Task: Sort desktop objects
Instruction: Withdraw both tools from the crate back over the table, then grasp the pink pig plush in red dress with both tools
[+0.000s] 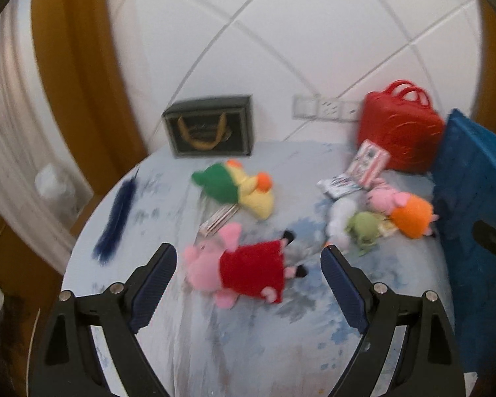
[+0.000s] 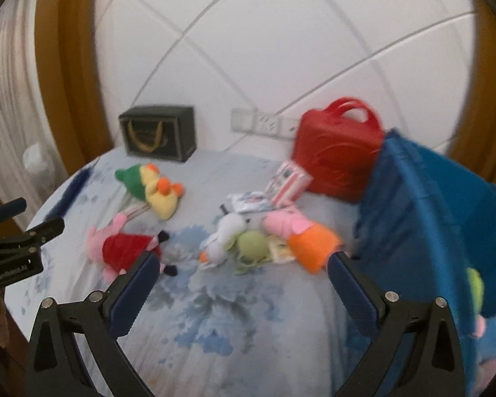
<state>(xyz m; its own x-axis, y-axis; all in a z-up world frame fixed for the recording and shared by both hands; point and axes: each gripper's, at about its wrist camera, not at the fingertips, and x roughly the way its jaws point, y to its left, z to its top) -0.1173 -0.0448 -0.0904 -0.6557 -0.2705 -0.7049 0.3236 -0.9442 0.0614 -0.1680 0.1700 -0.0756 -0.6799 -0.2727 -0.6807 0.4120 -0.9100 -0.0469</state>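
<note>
Pig toy in red dress (image 1: 244,271) lies on its side on the worktop (image 1: 248,347), directly ahead of the left tool (image 1: 248,264), whose fingers gape wide and hold nothing; lined up for a pickup, I judge. Right tool (image 2: 241,268) equally wide, empty, facing the heap: white bird toy (image 2: 226,235), green frog toy (image 2: 253,246), pig toy in orange dress (image 2: 301,236). Blue bin (image 2: 423,218) at right already holds soft toys, so likely the sorting target. Duck toy (image 1: 241,188), red case (image 1: 400,132) farther back. Left tool's side reads roughly "GenRobot.AI", blurred.
</note>
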